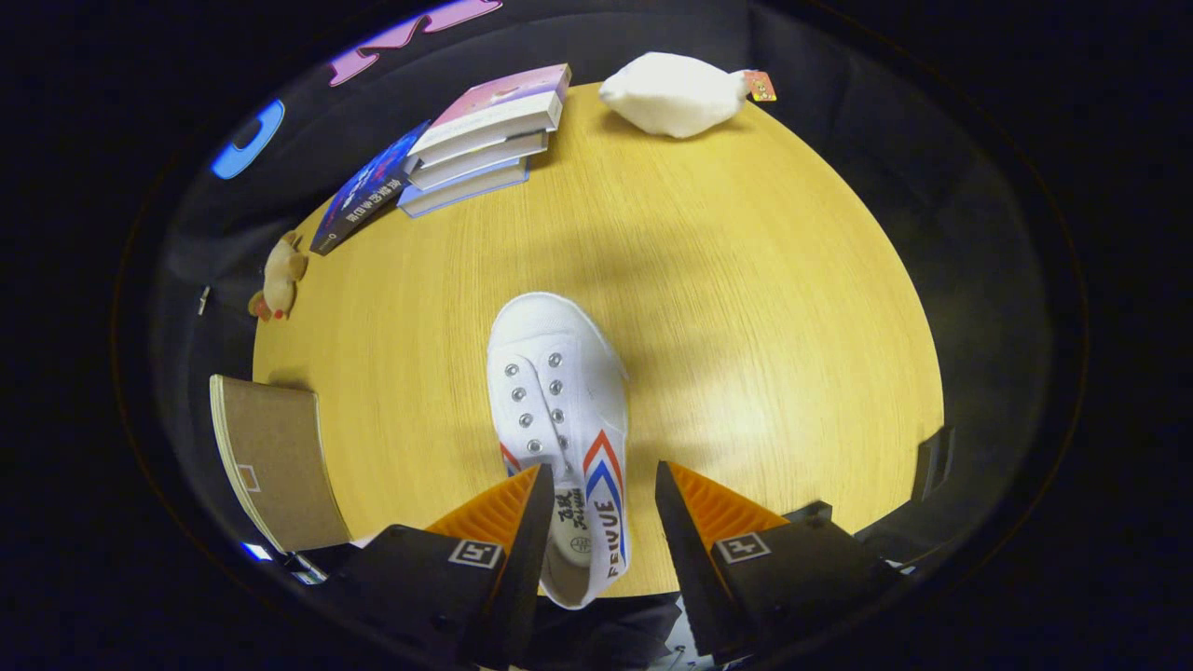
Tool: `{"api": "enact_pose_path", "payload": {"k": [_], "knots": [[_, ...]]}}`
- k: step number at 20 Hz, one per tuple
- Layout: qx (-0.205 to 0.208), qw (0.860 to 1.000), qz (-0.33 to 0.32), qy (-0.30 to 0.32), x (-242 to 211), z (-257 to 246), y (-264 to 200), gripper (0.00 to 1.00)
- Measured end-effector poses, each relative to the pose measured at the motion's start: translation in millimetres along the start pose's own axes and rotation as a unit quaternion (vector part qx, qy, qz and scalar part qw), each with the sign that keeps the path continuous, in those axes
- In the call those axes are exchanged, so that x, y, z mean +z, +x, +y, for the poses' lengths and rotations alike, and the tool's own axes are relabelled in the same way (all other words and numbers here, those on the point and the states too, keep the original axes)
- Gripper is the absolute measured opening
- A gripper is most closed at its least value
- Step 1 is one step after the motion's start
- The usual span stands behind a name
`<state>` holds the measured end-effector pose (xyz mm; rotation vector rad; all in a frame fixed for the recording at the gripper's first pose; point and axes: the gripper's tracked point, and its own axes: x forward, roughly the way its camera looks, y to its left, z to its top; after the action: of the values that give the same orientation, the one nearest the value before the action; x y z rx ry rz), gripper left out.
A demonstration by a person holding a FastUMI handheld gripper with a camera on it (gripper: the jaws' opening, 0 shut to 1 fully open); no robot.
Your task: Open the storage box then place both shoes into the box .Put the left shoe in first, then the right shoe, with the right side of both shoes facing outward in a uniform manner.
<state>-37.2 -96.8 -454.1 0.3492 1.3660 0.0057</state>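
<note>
The white canvas shoe [559, 410] lay on the tabletop [746, 308] with its long axis running straight away from the gripper [598, 480], rounded toe cap pointing toward the far edge and heel at the near edge. Its heel end sat between the two fingers, the open collar and insole showing in the gap; the toe reached well beyond them. Two rows of metal eyelets ran up the vamp without laces, and red and blue chevron stripes marked the side of the shoe nearer the right finger. The fingers were spread apart on either side of the heel; the left one appeared to be at or over the collar's edge, the right one stood clear of the shoe, so nothing was being pinched.

The tabletop was pale yellow wood-grain laminate, smooth, with a soft glare patch to the right of the shoe. Dark cloth hung around it as the booth wall.

At the near left edge a brown cardboard storage box [275, 461] stood, flat-sided and plain, well apart from the shoe. At the far left corner a stack of books [485, 140] rested, with another dark-covered book [368, 191] lying beside it. A small tan plush toy [280, 278] sat at the left edge. Near the far edge lay a white, soft, rounded plush [671, 91] with a small tag.
</note>
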Motion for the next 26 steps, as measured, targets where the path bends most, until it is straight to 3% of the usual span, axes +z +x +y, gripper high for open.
{"api": "enact_pose_path", "payload": {"k": [2,4,5,8,9,12,20,26], "knots": [[-0.003,1.000,0.011,-0.009,-1,1,13,0.56],[-0.008,0.999,0.018,-0.027,-2,2,22,0.57],[-0.010,0.999,0.020,-0.030,-1,2,21,0.48],[-0.036,0.997,0.027,-0.057,-4,-1,26,0.45],[-0.043,0.996,0.026,-0.072,-2,-1,26,0.32],[-0.031,0.997,0.014,-0.073,-1,-1,18,0.13],[0.077,0.996,-0.034,0.015,13,56,-52,0.12],[0.164,0.985,-0.044,0.015,15,168,-135,0.12]]}}
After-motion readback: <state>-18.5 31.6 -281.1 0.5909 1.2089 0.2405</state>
